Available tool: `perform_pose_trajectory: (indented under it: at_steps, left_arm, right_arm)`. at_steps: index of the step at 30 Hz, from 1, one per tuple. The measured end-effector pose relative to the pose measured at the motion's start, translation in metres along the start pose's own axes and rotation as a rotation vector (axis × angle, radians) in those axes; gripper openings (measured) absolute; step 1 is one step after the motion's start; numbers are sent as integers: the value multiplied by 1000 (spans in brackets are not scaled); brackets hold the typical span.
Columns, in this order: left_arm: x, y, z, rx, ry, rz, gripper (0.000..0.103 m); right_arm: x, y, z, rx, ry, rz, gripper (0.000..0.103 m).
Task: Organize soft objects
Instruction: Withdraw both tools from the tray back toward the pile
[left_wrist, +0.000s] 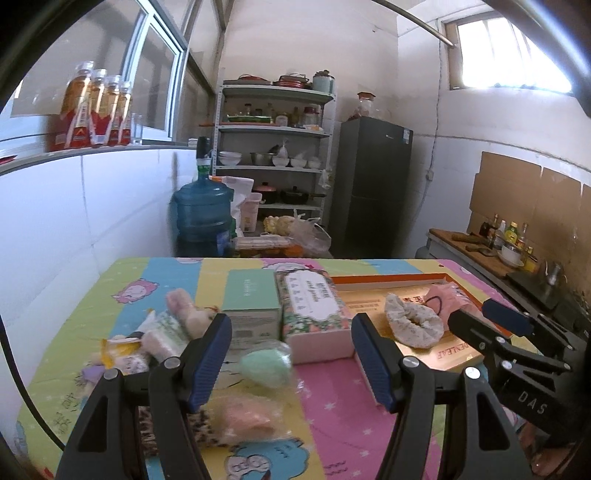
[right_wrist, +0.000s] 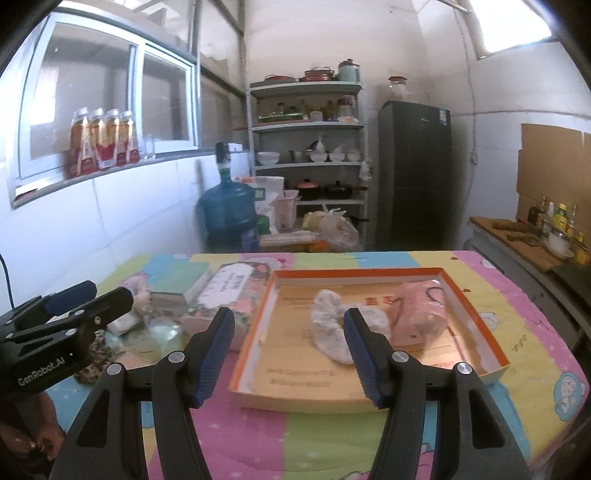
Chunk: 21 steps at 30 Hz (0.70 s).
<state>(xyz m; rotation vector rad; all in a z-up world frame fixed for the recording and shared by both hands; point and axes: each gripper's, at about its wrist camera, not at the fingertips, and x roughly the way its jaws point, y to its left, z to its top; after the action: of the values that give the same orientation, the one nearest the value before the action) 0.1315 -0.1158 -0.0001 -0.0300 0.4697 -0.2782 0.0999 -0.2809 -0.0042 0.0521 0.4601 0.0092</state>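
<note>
My left gripper (left_wrist: 291, 354) is open and empty above a wrapped green sponge (left_wrist: 264, 365) and a wrapped pink sponge (left_wrist: 245, 415). More soft rolls and small packets (left_wrist: 166, 332) lie to their left. My right gripper (right_wrist: 288, 352) is open and empty over the near part of an orange-rimmed tray (right_wrist: 476, 325). In the tray lie a white floral scrunchie (right_wrist: 332, 328) and a pink soft pack (right_wrist: 417, 314). The scrunchie also shows in the left wrist view (left_wrist: 413, 319), with the right gripper (left_wrist: 495, 317) beside it. The left gripper shows in the right wrist view (right_wrist: 88, 295).
A green box (left_wrist: 253, 299) and a floral tissue box (left_wrist: 314, 306) stand on the colourful cartoon cloth (left_wrist: 332, 406) between the soft items and the tray. Behind the table are a water jug (left_wrist: 203, 210), shelves (left_wrist: 273, 147) and a fridge (left_wrist: 369, 184). A counter with bottles (left_wrist: 509, 240) runs along the right.
</note>
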Motion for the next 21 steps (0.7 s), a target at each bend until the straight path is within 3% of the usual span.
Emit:
perform_pose_trajectory:
  at_steps: [21]
  left_arm:
    - [-30,72,-15,-53,-23,102,67]
  right_arm:
    - [11,81,0,-85,18,98,63]
